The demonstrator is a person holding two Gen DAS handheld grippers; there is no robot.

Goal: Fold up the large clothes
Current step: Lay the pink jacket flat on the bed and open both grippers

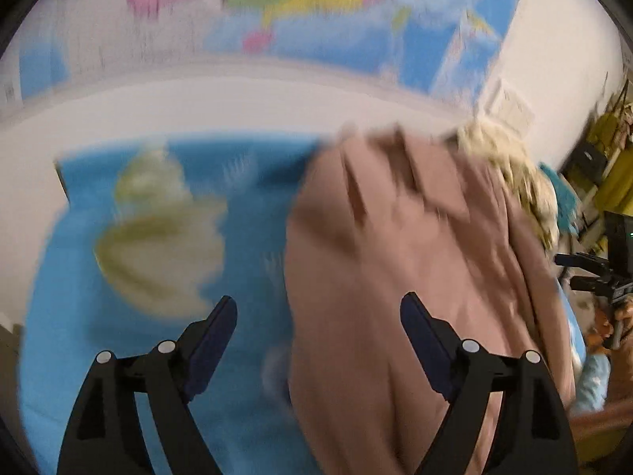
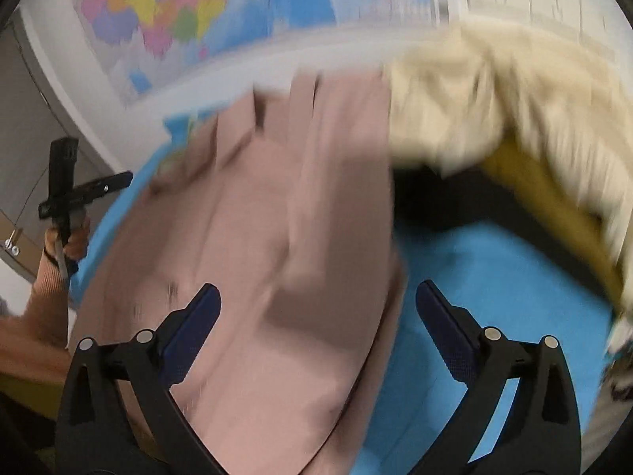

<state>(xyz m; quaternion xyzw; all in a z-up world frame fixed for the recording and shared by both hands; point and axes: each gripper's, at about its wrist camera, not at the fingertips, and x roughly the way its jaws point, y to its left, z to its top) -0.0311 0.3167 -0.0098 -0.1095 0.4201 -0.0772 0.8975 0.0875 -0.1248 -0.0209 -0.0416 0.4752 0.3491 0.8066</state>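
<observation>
Below, both tools gape wide and empty, left tool point(image 1: 318, 308) and right tool point(image 2: 316, 297), over a pink garment point(image 2: 277, 217) lying on blue cloth point(image 2: 494, 277).

Two hand-held grippers, black frames and dark blue pads

The left gripper point(image 1: 318, 308) has curved black arms, round silver pivot screws and ribbed navy finger pads; the right gripper point(image 2: 318, 297) has the same build, its fingers point(image 2: 194, 324) textured blue; at nine o'clock in the right wrist view, a hand point(image 2: 67, 245) emerges from a ribbed salmon-pink sleeve point(image 2: 47, 297).
</observation>
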